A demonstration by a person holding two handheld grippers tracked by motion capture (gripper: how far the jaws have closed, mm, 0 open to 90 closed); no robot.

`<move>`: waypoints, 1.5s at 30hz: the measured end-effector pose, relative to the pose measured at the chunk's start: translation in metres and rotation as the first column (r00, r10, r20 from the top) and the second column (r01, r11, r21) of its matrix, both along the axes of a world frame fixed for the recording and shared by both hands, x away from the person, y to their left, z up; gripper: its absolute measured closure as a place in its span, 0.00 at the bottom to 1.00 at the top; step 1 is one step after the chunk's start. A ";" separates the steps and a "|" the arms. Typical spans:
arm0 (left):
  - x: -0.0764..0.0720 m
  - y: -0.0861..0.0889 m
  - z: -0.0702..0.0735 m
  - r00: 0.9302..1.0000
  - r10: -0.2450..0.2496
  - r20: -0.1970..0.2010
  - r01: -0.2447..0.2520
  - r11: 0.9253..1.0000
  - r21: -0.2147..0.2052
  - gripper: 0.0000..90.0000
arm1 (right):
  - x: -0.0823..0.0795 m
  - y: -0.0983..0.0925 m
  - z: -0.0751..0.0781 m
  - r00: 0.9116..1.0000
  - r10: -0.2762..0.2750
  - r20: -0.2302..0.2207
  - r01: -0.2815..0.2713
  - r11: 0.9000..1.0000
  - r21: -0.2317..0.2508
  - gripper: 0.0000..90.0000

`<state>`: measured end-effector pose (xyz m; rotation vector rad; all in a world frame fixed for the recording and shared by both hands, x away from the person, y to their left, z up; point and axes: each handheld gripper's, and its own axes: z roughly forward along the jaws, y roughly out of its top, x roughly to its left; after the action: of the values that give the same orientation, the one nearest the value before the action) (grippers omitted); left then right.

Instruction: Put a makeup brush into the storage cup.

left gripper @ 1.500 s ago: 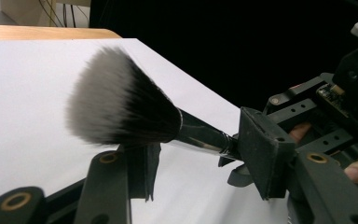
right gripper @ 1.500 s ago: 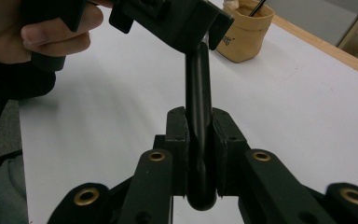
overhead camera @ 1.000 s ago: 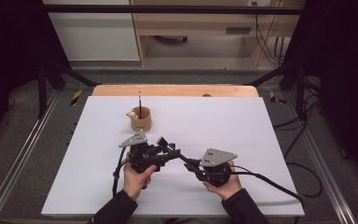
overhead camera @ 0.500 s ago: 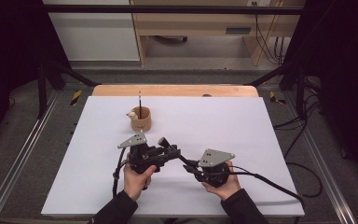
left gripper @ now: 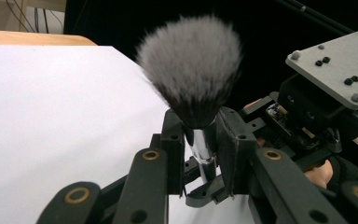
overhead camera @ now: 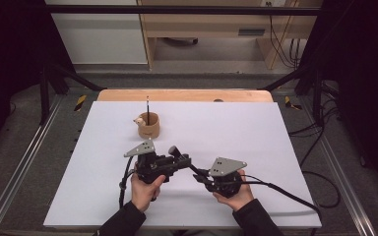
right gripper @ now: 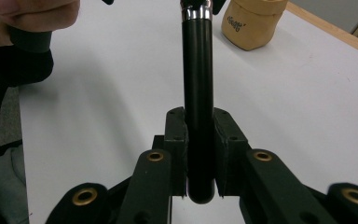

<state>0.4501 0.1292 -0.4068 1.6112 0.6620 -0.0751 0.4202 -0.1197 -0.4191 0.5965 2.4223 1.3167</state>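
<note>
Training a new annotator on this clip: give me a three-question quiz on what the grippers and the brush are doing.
1. True or false: the right gripper is shut on the makeup brush at its black handle.
2. Where do the left gripper fingers sit on the brush? A) bristles B) silver ferrule C) handle end
3. What stands upright in the tan cup?

Key: 1 true; 2 B; 3 a thin dark stick, perhaps another brush.

High view overhead, facing forward; both gripper views close on the shared brush (left gripper: 189, 70).
</note>
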 end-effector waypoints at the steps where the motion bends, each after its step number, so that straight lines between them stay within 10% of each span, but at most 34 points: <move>1: 0.000 0.000 0.000 1.000 -0.003 0.000 0.003 1.000 -0.002 0.82 | 0.000 0.000 0.000 1.000 0.001 0.000 -0.001 1.000 0.000 0.87; 22: -0.006 0.000 0.007 0.999 -0.022 0.040 0.022 1.000 0.006 0.85 | 0.000 0.000 0.001 1.000 0.003 0.002 -0.003 1.000 0.007 0.82; 45: -0.004 0.027 0.013 0.994 0.074 0.079 -0.082 0.992 0.093 0.85 | -0.001 -0.019 0.014 0.990 -0.136 0.021 0.134 0.988 0.077 0.40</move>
<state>0.4459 0.1561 -0.3938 1.6700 0.6781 0.0755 0.4193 -0.1389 -0.4052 0.7447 2.2763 1.3550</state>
